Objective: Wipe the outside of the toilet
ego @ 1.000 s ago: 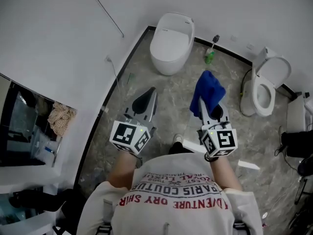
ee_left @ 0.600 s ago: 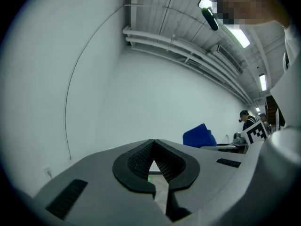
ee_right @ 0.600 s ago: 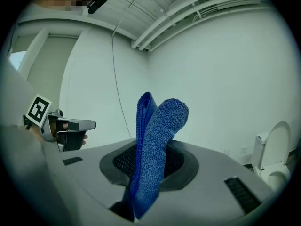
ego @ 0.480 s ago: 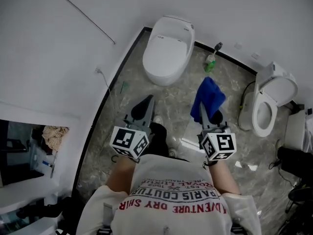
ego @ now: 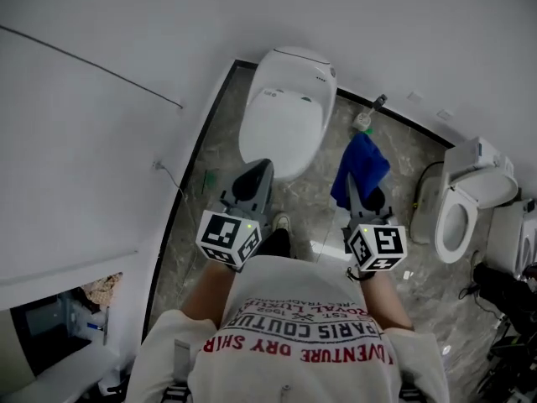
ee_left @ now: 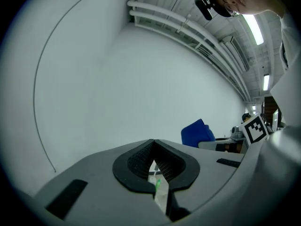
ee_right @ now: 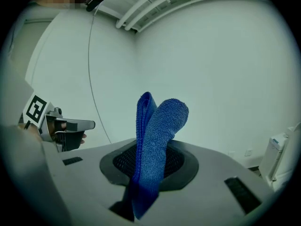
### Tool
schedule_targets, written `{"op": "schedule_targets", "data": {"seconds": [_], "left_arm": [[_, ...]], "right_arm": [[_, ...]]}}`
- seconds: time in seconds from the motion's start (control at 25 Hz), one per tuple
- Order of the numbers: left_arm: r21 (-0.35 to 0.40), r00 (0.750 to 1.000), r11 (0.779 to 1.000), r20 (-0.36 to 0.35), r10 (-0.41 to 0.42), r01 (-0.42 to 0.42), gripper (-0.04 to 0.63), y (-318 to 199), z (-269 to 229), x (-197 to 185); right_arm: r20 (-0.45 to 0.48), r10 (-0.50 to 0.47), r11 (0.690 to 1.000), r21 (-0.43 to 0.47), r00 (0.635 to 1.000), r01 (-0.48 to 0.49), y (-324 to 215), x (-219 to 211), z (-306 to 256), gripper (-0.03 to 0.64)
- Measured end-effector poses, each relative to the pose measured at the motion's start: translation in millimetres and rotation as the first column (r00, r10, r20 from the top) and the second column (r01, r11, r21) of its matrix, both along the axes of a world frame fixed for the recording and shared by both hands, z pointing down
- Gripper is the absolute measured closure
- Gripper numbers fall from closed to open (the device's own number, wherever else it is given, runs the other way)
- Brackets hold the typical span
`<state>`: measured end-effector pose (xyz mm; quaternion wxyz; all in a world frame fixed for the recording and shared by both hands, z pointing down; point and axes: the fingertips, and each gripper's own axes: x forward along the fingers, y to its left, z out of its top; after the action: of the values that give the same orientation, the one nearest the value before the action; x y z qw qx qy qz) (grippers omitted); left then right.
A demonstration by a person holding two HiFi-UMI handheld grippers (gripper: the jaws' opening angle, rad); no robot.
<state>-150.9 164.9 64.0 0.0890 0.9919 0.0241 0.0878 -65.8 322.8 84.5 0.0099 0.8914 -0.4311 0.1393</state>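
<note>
Nearest the camera is the person's shirt [ego: 294,342] with red print across it, and both arms reach forward from it over a grey marbled floor [ego: 310,217]. The left gripper [ego: 256,175] points ahead with its jaws closed together and nothing between them; its own view shows the dark pads [ee_left: 141,157] meeting at the top with only a thin slit below. The right gripper [ego: 359,193] is level with it and well apart to the right, clamped on a blue cloth [ego: 361,164]. The right gripper view shows the cloth [ee_right: 157,135] pinched between the jaws and standing up past them in a folded loop. A shoe [ego: 282,222] shows on the floor between the two grippers. Just beyond the left gripper's tip is the toilet [ego: 285,99], white, lid down, with its back to the wall [ego: 126,57]. The cloth hangs to the right of the toilet and does not touch it. A small bottle [ego: 367,119] stands on the floor by the wall, between the toilet and a second toilet [ego: 466,208] at the right, whose seat is open.
</note>
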Motion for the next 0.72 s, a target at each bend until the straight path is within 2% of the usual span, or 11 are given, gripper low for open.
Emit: {"op": "schedule_targets", "data": {"seconds": [0.2,0.4,0.56,0.72], "left_arm": [[0.014,0.999,1.000,0.034,0.023,-0.023,0.589,-56,12,78],[-0.009,0.997,1.000,0.072,0.011,-0.011,0.589,-91,40,142],[-0.021,0.994,0.999,0.102,-0.038,0.040,0.589,-117,64,195],[-0.023,0.983,0.992,0.136,-0.121,0.126,0.589,-146,87,250]], "right_arm": [[0.043,0.017,1.000,-0.003,0.999,-0.017,-57,73,12,0.540],[0.062,0.008,0.999,-0.032,0.998,-0.006,-92,137,34,0.540],[0.070,-0.026,0.997,-0.068,0.997,0.031,-115,202,57,0.540],[0.072,-0.106,0.987,-0.117,0.992,0.114,-149,275,87,0.540]]}}
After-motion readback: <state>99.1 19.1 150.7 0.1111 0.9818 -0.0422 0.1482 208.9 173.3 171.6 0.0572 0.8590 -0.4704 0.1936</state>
